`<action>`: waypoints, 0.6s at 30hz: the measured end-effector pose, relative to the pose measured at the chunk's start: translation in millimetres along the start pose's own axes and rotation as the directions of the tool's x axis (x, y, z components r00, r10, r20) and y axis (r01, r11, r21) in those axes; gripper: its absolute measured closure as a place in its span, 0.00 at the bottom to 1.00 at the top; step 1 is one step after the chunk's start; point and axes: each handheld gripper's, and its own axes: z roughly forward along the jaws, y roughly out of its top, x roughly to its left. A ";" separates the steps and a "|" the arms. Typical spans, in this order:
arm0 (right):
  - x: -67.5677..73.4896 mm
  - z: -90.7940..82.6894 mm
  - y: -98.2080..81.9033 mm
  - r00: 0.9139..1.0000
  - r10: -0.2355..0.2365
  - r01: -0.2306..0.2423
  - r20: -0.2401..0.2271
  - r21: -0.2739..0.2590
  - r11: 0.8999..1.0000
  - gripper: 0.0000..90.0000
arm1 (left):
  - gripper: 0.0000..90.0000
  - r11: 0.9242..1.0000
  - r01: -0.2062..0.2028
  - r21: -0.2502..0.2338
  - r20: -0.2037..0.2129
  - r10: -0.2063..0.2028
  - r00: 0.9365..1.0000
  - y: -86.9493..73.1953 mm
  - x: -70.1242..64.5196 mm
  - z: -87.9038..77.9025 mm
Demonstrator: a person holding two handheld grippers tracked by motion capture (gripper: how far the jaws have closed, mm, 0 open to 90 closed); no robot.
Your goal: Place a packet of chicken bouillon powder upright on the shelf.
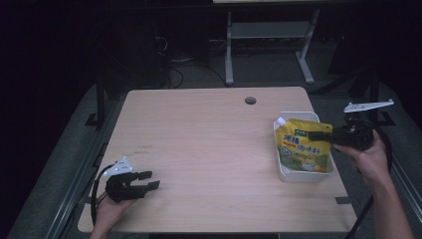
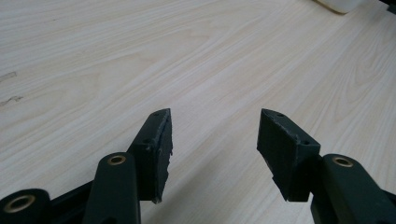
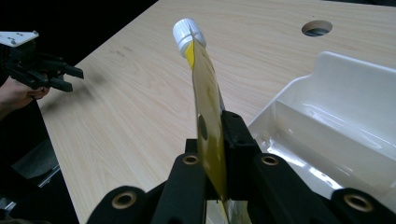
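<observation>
A yellow spouted pouch with a white cap is clamped between the jaws of my right gripper, which is shut on its right edge. The pouch hangs over a white plastic tub at the table's right side. I cannot tell whether it touches the tub. In the right gripper view the pouch stands edge-on, with the tub to its right. My left gripper rests low at the front left, open, with bare wood between its fingers.
The light wooden table has a round cable hole near its far edge. A desk frame stands on the dark floor behind. The left gripper shows far off in the right gripper view.
</observation>
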 end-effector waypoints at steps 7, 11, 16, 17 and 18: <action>0.6 -6.7 -5.3 1.000 0.011 -0.010 0.018 -0.007 1.000 0.94 | 0.50 1.000 -0.004 0.005 -0.004 0.004 1.000 -0.4 -0.6 0.1; 2.2 -11.9 -8.1 0.999 0.015 -0.015 0.037 -0.012 1.000 0.94 | 0.49 1.000 -0.006 0.009 -0.005 0.006 1.000 -0.8 -1.1 0.3; 1.4 -16.3 -13.5 0.999 0.019 -0.018 0.048 -0.012 1.000 0.95 | 0.49 1.000 -0.008 0.015 -0.007 0.008 1.000 -0.9 -1.5 1.3; 0.3 -17.1 -14.9 0.999 0.019 -0.019 0.050 -0.014 1.000 0.95 | 0.49 1.000 -0.008 0.016 -0.007 0.008 1.000 -0.9 -1.4 1.7; -1.1 -18.0 -16.8 0.998 0.025 -0.024 0.050 -0.017 1.000 0.95 | 0.49 1.000 -0.008 0.017 -0.007 0.008 1.000 -1.0 -1.2 1.9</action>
